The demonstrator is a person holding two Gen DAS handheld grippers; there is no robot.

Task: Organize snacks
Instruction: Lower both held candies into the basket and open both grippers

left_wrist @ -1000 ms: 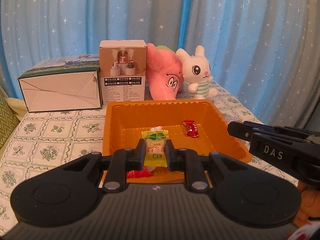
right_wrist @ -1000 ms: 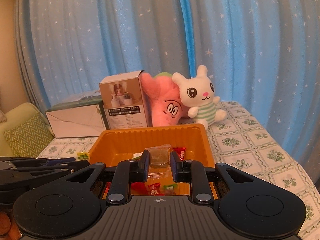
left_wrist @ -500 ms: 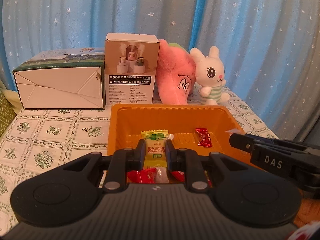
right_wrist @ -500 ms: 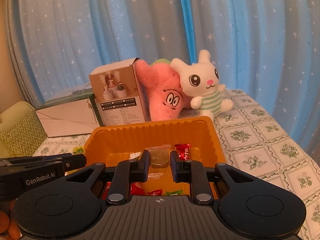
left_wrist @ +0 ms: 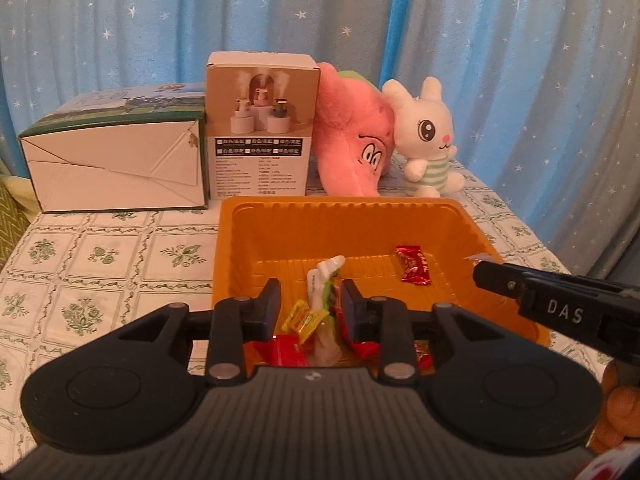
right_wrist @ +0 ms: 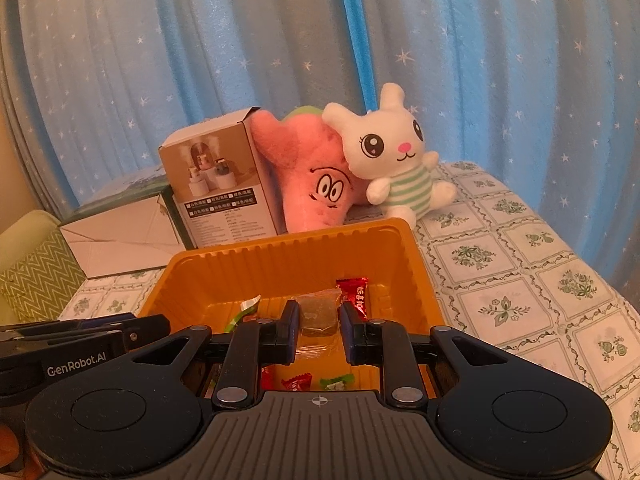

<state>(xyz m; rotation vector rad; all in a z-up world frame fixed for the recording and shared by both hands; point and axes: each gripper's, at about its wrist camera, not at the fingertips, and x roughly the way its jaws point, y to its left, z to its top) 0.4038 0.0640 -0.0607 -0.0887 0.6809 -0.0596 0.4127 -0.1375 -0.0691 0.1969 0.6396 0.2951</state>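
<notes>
Releasing yellow-green wrapped candy (left_wrist: 322, 292) over orange plastic tray (left_wrist: 280, 232): left hand-held gripper (left_wrist: 310, 306) just opened; right hand-held gripper (right_wrist: 318, 330) clenched on clear-wrapped brown candy (right_wrist: 316, 314), drop pending; several already inside.

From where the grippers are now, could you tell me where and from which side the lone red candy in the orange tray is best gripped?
Grip the red candy across its plump middle, coming from above. It lies flat and alone on the bare floor of the orange tray, its twisted ends pointing toward the far and near walls. Closing across its narrow width probably holds better than pinching a thin, crinkly end.
</notes>
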